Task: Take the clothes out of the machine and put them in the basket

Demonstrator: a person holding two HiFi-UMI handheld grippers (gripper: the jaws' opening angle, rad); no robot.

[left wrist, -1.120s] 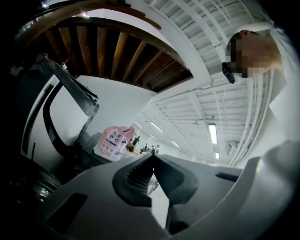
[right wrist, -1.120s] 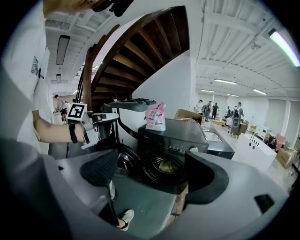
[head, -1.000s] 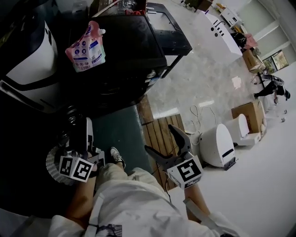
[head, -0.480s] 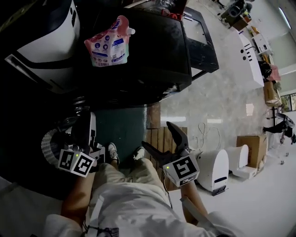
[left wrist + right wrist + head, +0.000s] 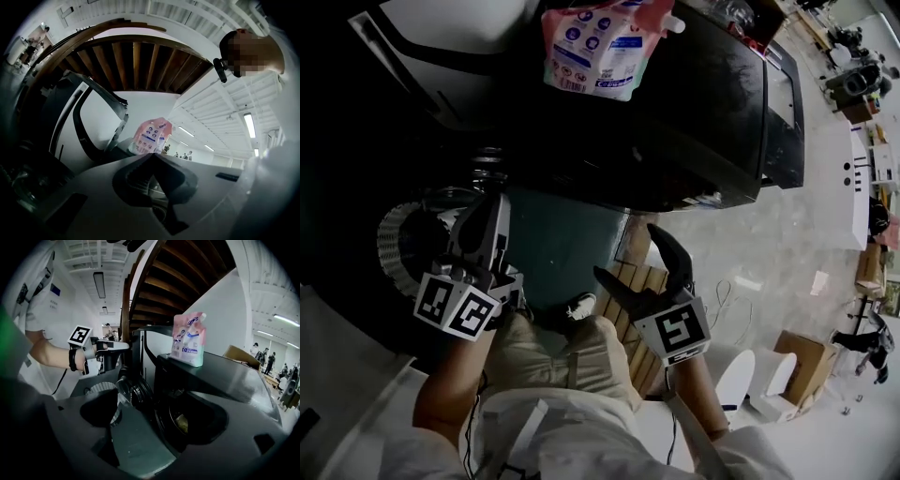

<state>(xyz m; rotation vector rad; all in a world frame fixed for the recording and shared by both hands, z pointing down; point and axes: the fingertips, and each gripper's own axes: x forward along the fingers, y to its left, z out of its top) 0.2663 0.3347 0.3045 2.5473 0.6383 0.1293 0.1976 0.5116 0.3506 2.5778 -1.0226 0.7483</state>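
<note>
The black washing machine (image 5: 703, 112) fills the upper part of the head view. In the right gripper view its round door (image 5: 136, 392) hangs open, and a yellowish piece of cloth (image 5: 182, 423) shows dimly inside the drum. The white ribbed basket (image 5: 398, 248) stands on the floor left of the machine. Over the basket's right edge my left gripper (image 5: 495, 202) points at the machine, shut and holding nothing. My right gripper (image 5: 628, 251) is spread wide open in front of the machine, empty. In its own view the left gripper (image 5: 152, 157) has its jaws pressed together.
A pink detergent pouch (image 5: 605, 47) stands on the machine's top. A green mat (image 5: 558, 258) and a wooden slatted pallet (image 5: 642, 281) lie in front of the machine. A white rounded unit (image 5: 736, 380) and a cardboard box (image 5: 802, 361) sit at the right. A wooden stair underside (image 5: 136, 61) is overhead.
The head view has swung toward the machine, which now fills the top of the frame. Both grippers have moved a little closer to it. Their states are unchanged.
</note>
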